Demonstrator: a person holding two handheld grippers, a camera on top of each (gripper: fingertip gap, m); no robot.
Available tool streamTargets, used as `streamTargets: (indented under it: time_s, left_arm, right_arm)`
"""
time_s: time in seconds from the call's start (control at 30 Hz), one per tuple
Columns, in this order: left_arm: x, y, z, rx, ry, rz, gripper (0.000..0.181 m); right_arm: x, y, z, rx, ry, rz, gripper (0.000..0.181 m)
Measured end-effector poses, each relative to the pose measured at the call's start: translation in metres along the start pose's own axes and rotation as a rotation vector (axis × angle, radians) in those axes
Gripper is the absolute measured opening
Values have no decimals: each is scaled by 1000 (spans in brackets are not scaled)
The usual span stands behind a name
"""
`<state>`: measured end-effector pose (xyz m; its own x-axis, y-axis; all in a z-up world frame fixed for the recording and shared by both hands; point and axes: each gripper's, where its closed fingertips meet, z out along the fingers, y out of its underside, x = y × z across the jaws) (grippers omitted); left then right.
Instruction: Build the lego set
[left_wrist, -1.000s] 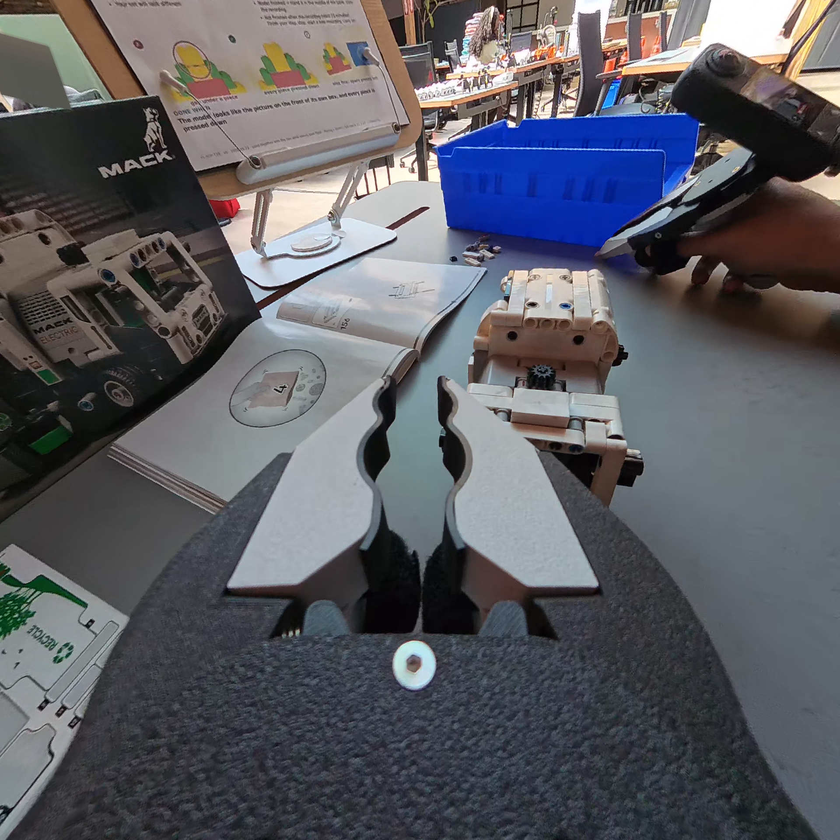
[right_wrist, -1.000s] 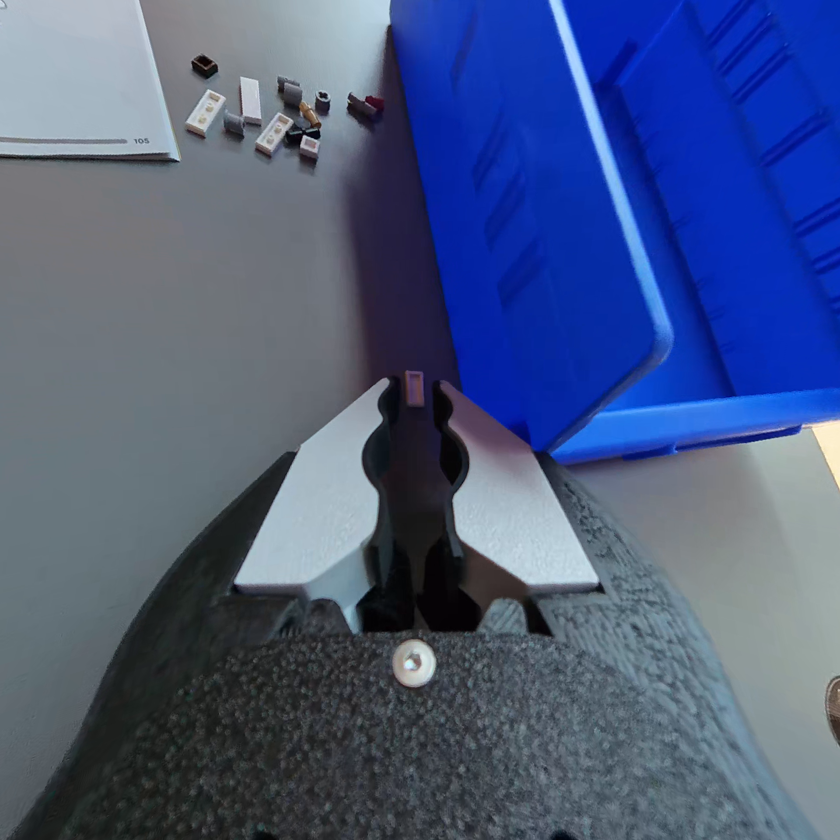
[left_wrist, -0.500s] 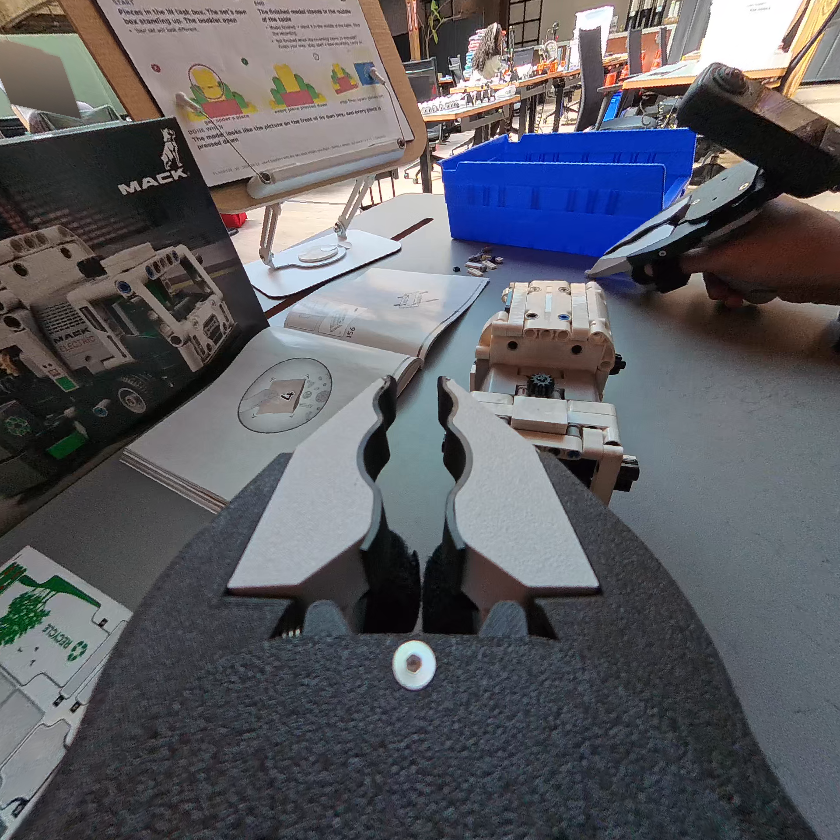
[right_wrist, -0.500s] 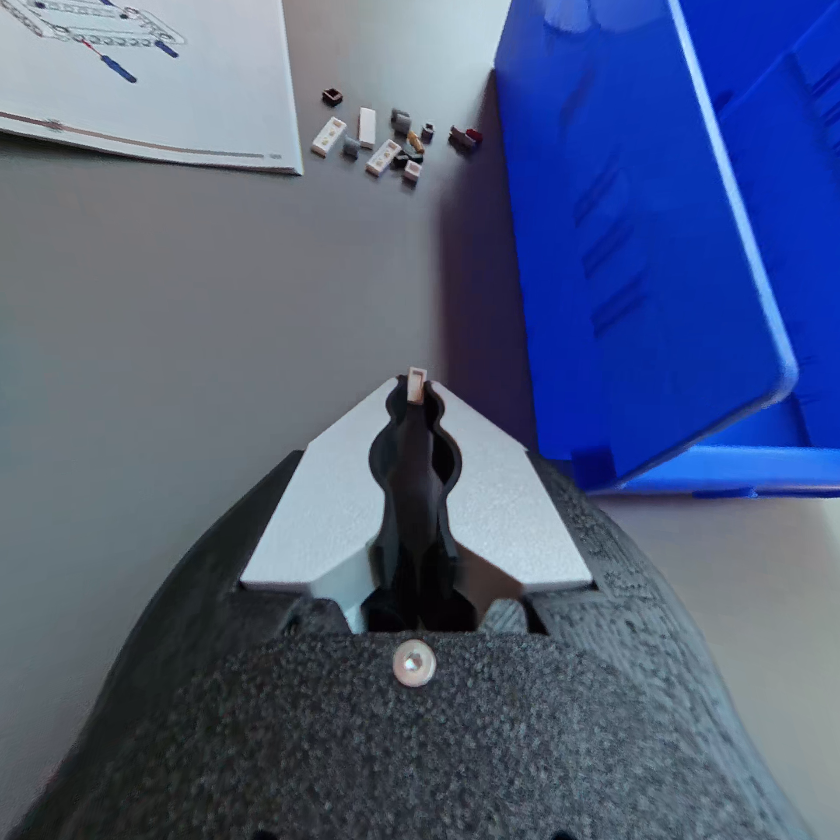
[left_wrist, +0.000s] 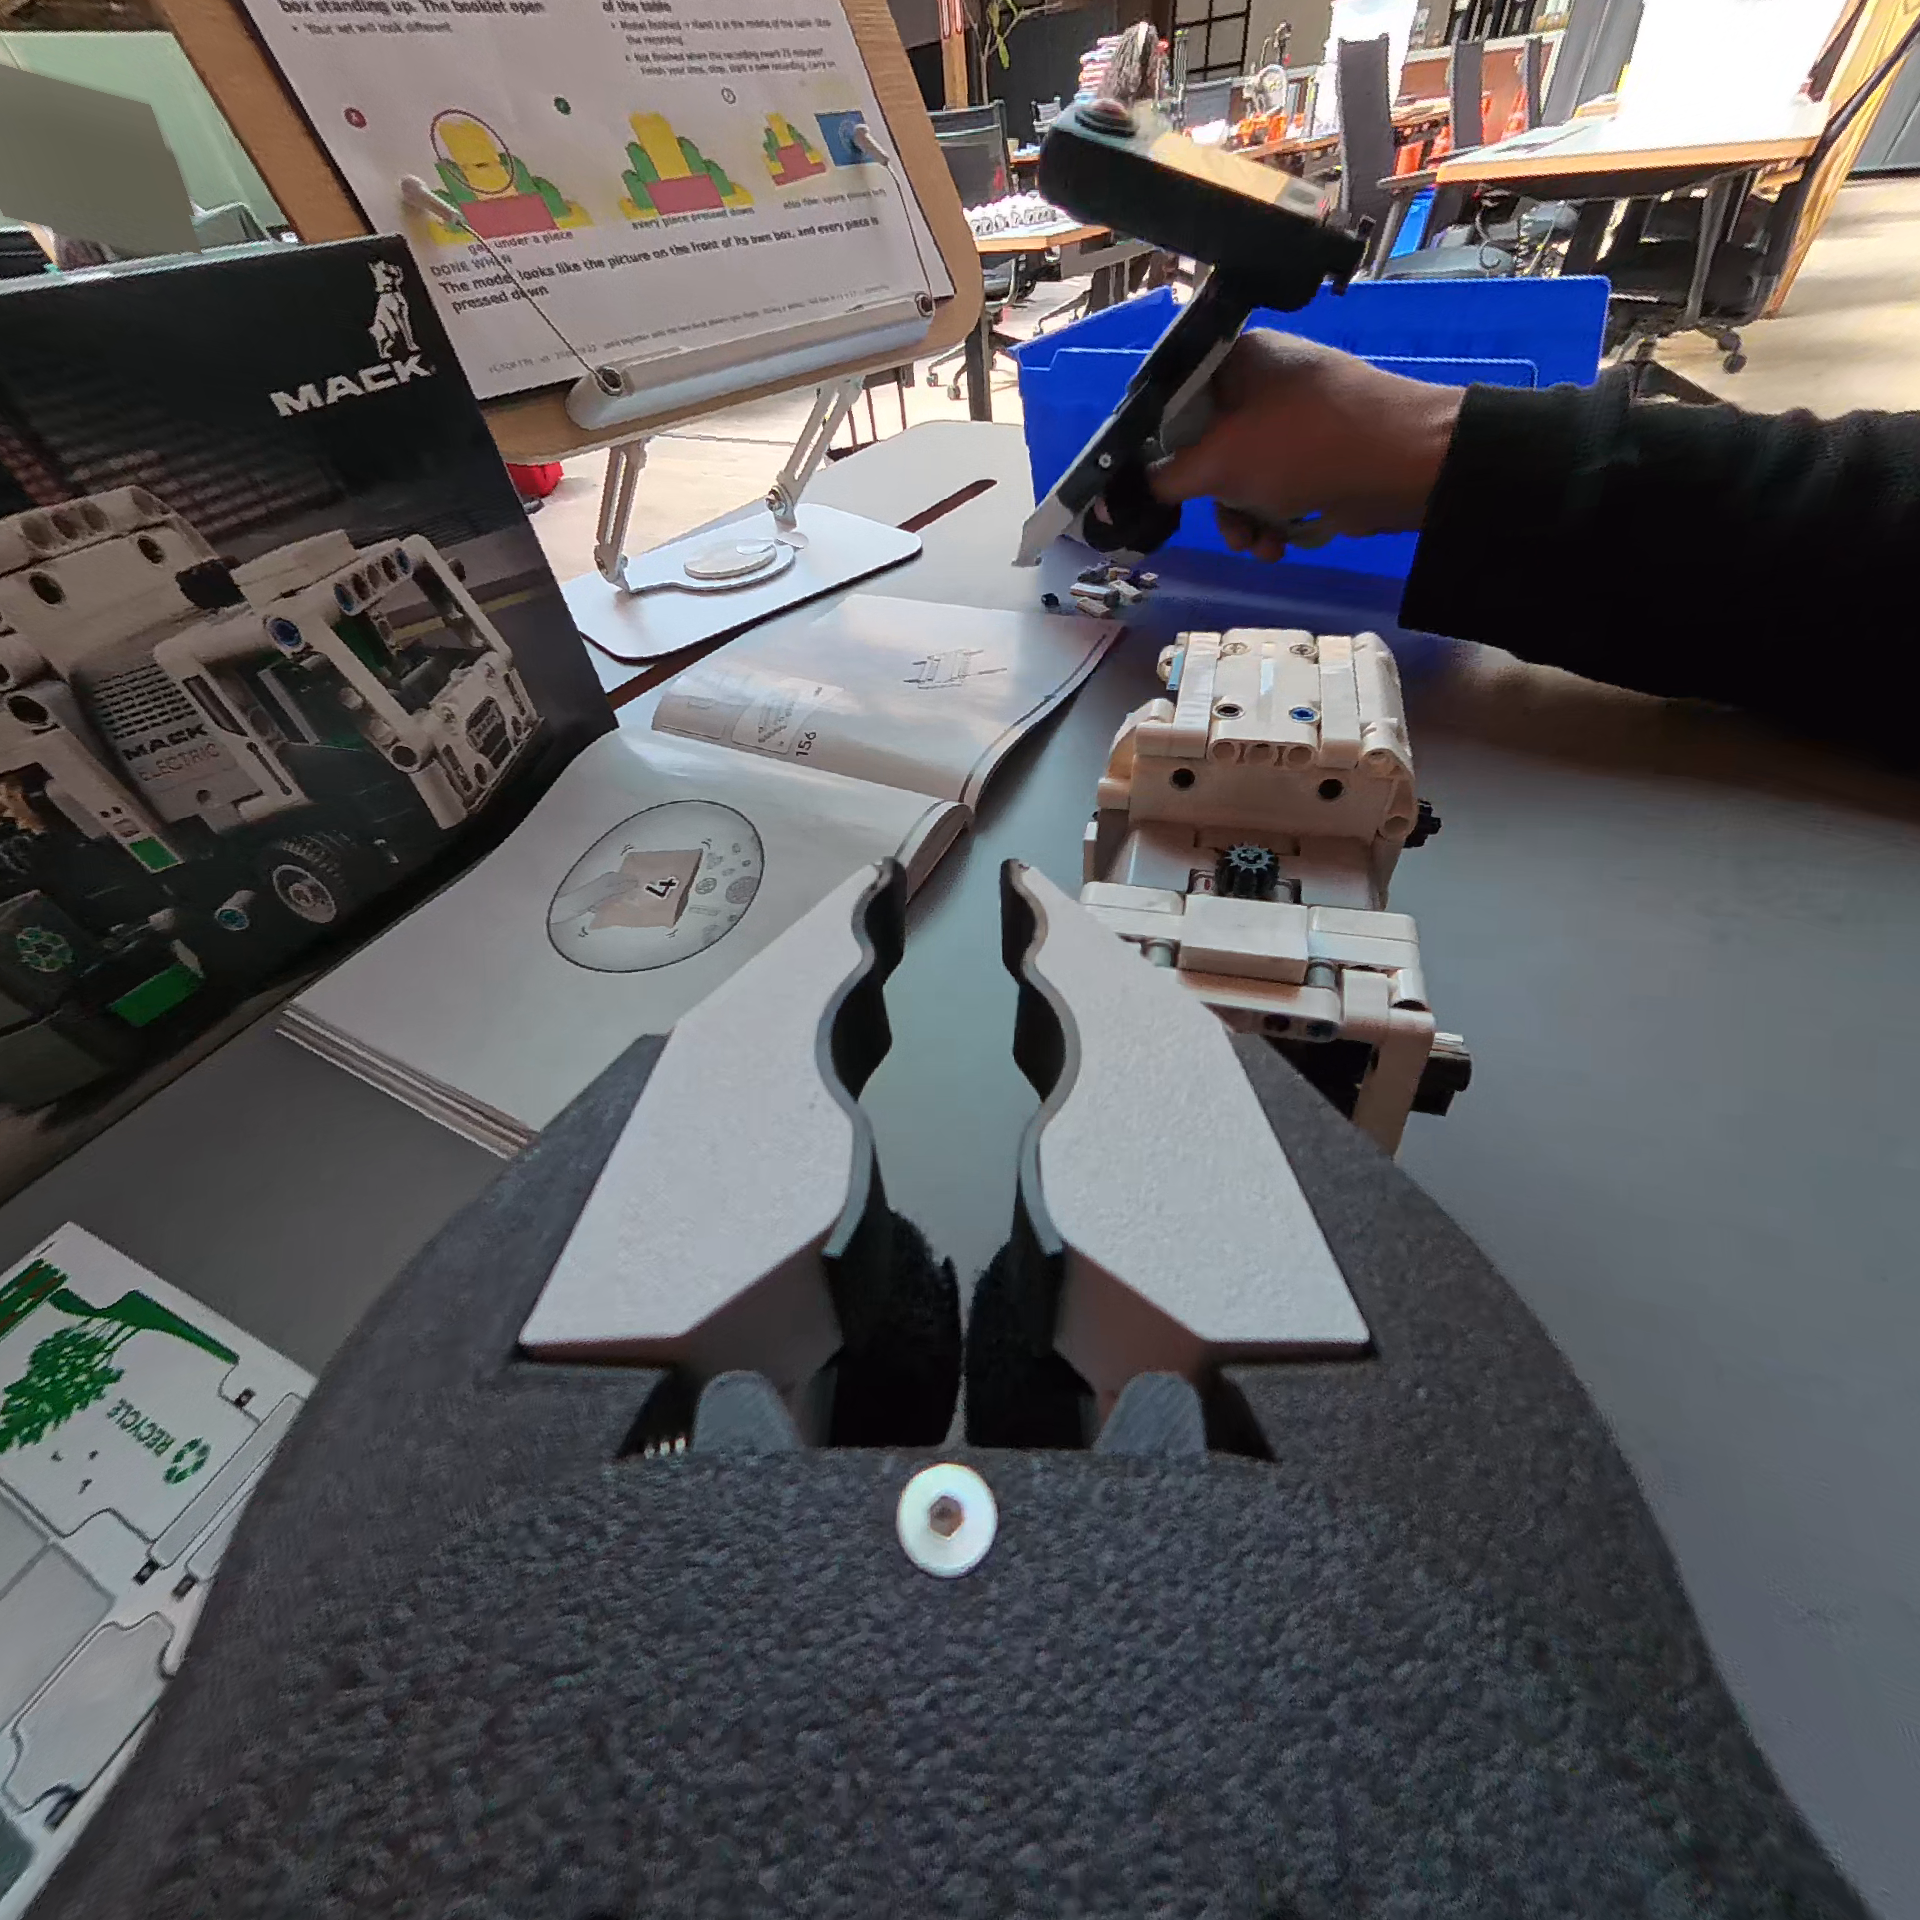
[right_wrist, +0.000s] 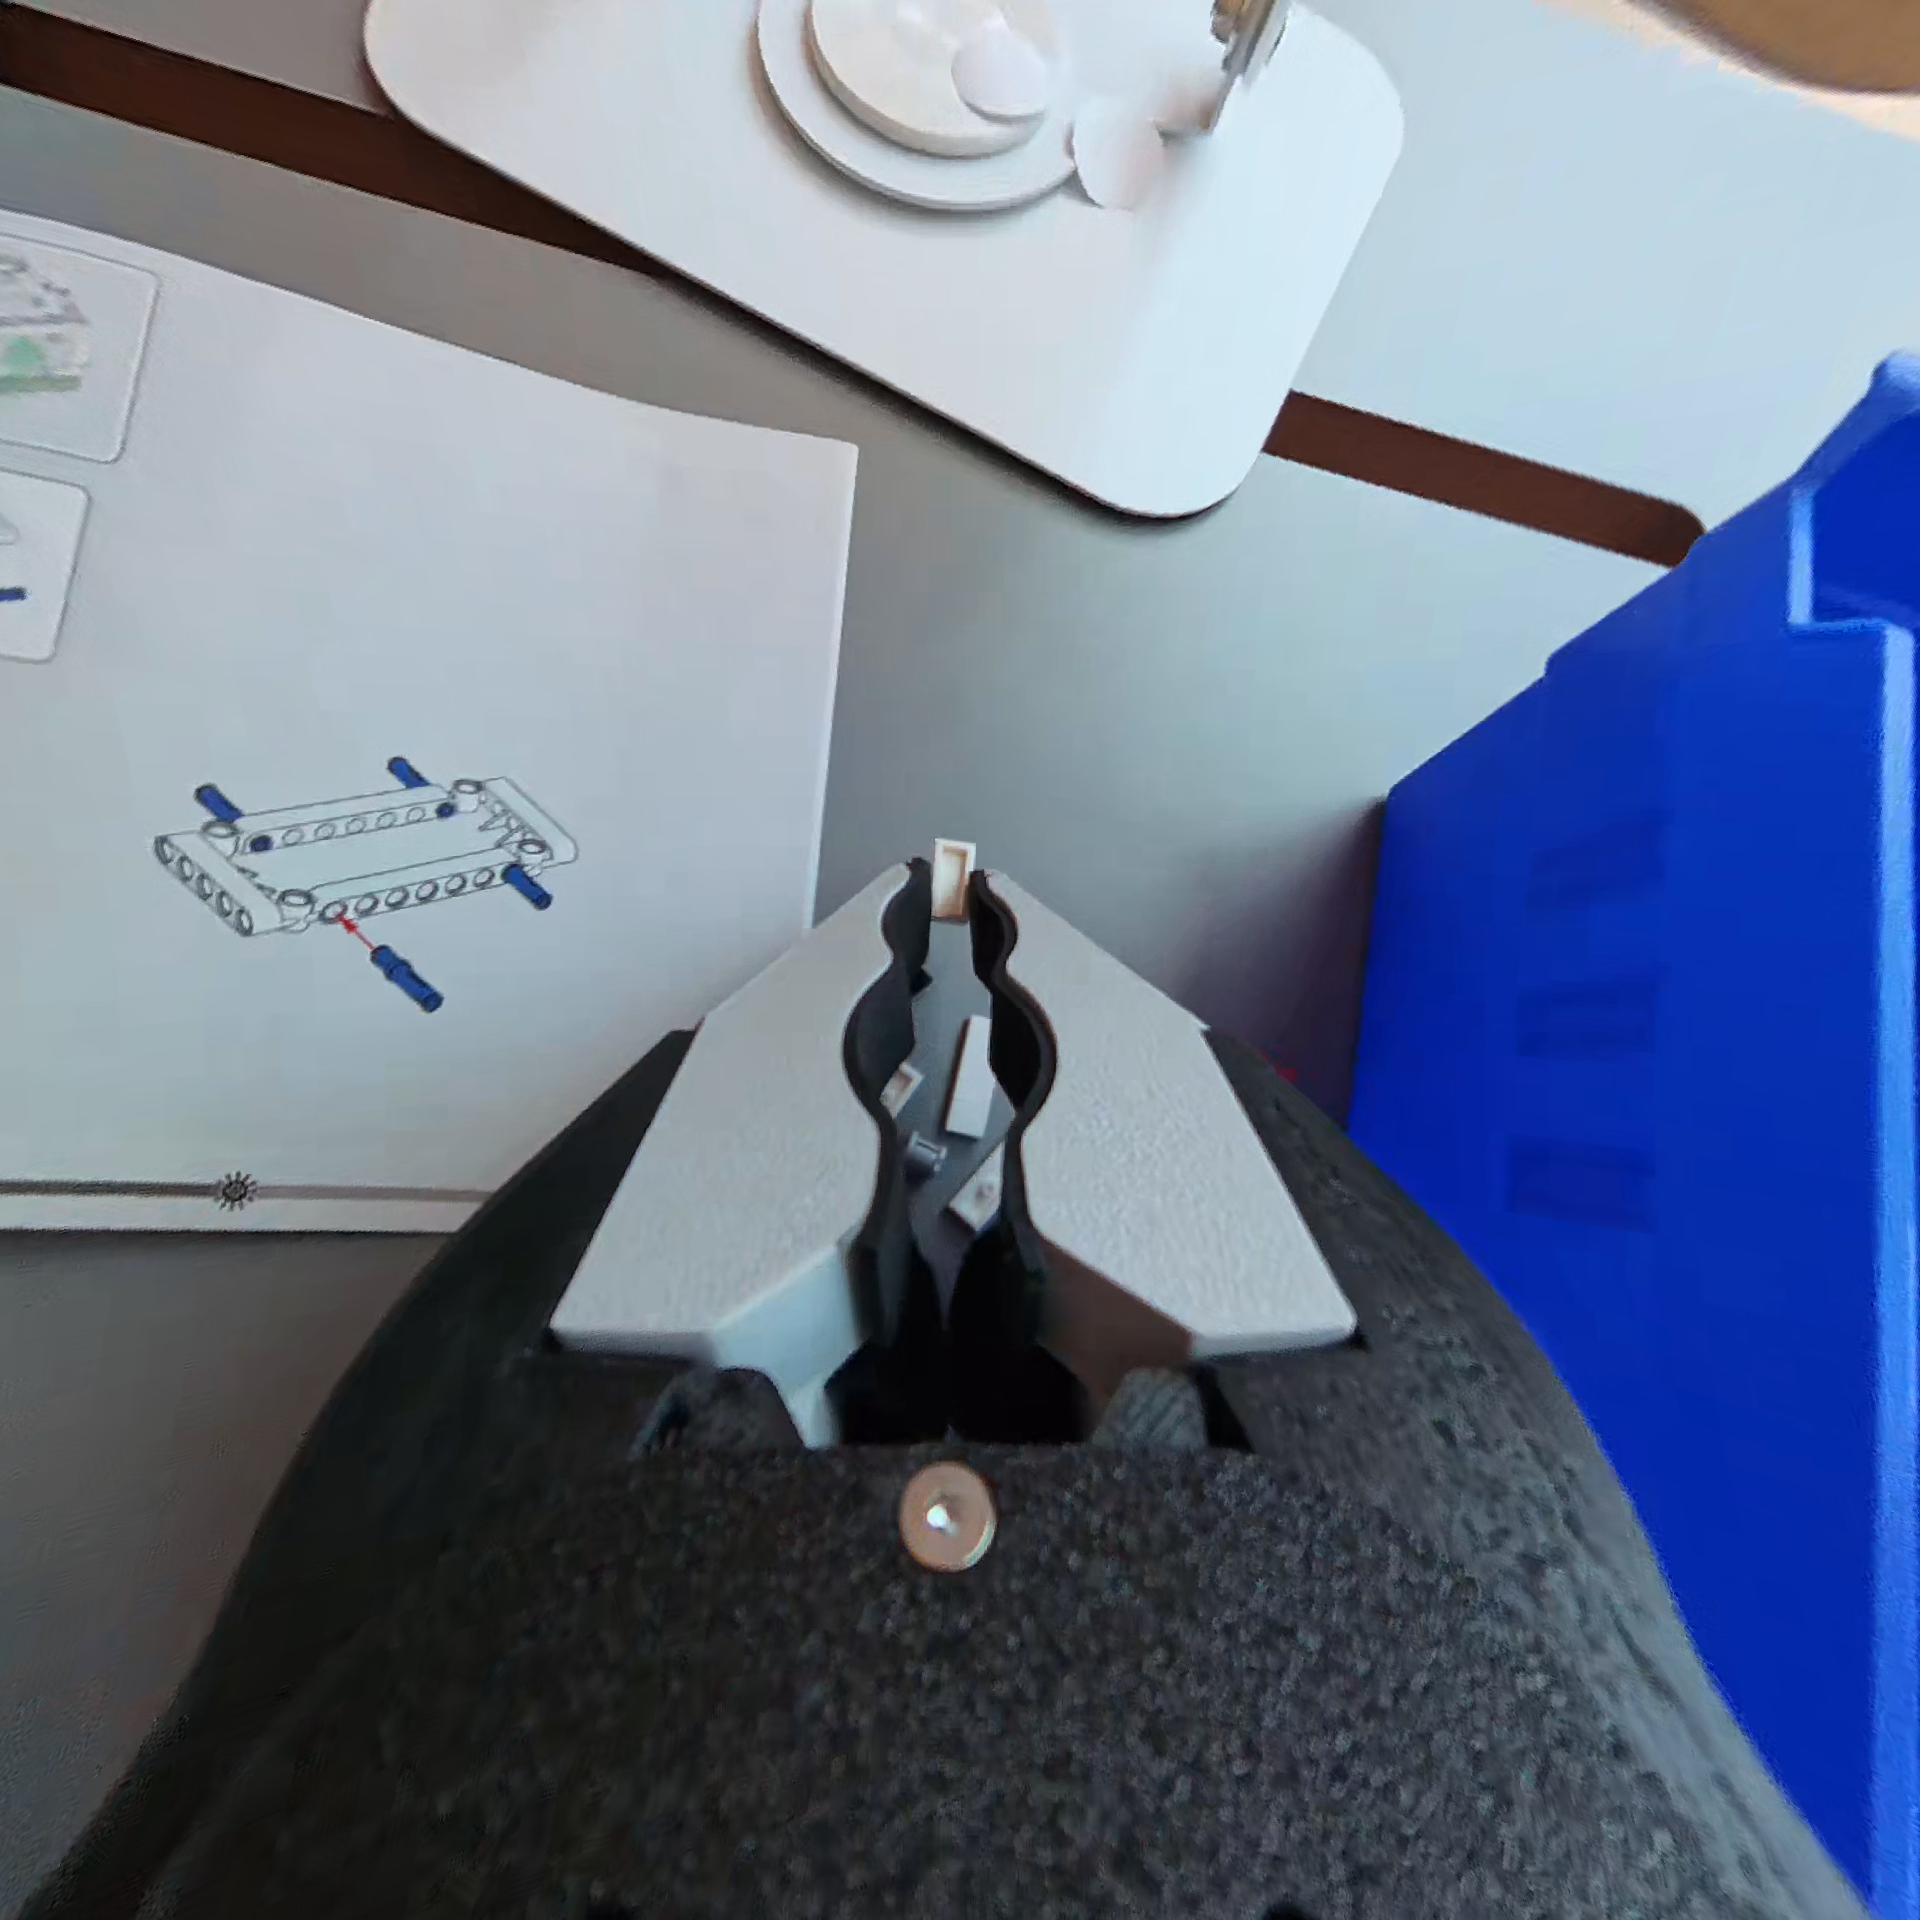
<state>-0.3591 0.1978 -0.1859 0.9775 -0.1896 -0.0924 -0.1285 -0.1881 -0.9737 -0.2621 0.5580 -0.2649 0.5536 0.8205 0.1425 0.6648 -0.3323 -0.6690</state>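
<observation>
Pinching a small white piece (right_wrist: 954, 881) at its tips, right gripper (right_wrist: 948, 883); left gripper (left_wrist: 948, 883) released, apparently empty.

The right gripper (right_wrist: 948, 883) pinches a small white piece (right_wrist: 954, 879) upright between its fingertips, the piece's open side facing the camera. Through the gap between the fingers, several small white and grey loose pieces (right_wrist: 966, 1091) lie on the grey table (right_wrist: 1091, 644) below. To the gripper's left is an open instruction booklet (right_wrist: 436, 727). Ahead sits a white stand base (right_wrist: 935, 239). Close on the right is a blue bin (right_wrist: 1642, 1039).
</observation>
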Motion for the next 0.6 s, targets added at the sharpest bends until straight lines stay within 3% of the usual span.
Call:
streamTargets:
  time_s: [0.37, 0.5, 0.6]
  left_arm:
    - [-16, 6, -3, -30, -46, -26, 17]
    - [-27, 21, 2, -98, -84, -57, 17]
    - [-48, 33, 13, -187, -144, -172, 13]
  right_arm:
    - [11, 13, 14, -89, 1, 60, 6]
    - [15, 13, 13, -72, 29, 54, 11]
    - [-1, -8, -4, 39, 1, -8, 21]
